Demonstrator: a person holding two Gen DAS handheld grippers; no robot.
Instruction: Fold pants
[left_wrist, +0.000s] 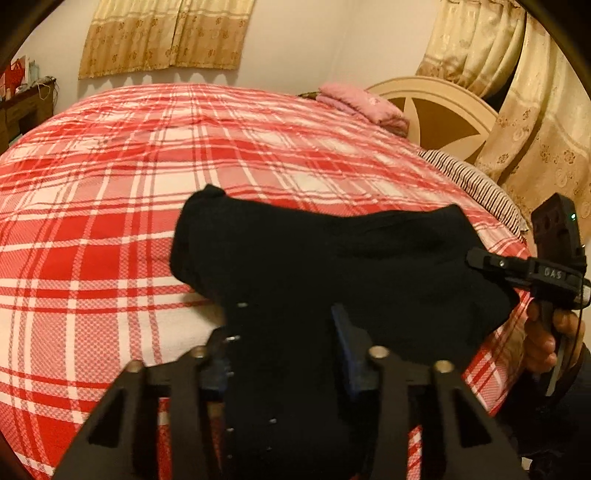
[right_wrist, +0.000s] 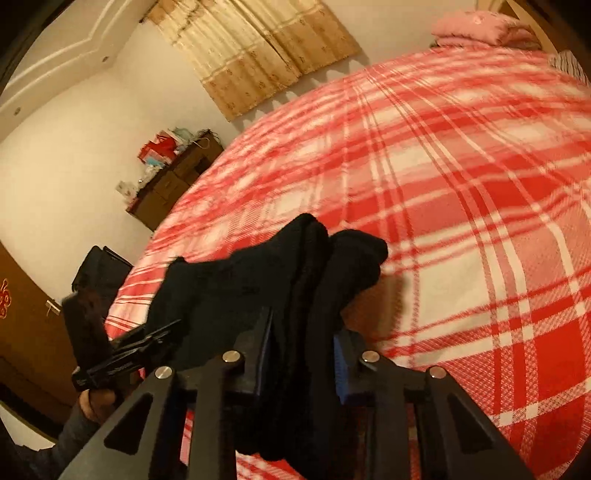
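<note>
We had both grippers, left (left_wrist: 284, 354) and right (right_wrist: 301, 354), clenched on the black pants (left_wrist: 332, 258), bunched above the bed (left_wrist: 110, 221), so folding looked barely begun.

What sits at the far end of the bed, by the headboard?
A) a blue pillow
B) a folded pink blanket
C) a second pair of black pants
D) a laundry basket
B: a folded pink blanket lies on the red plaid bedspread next to the cream headboard.
</note>
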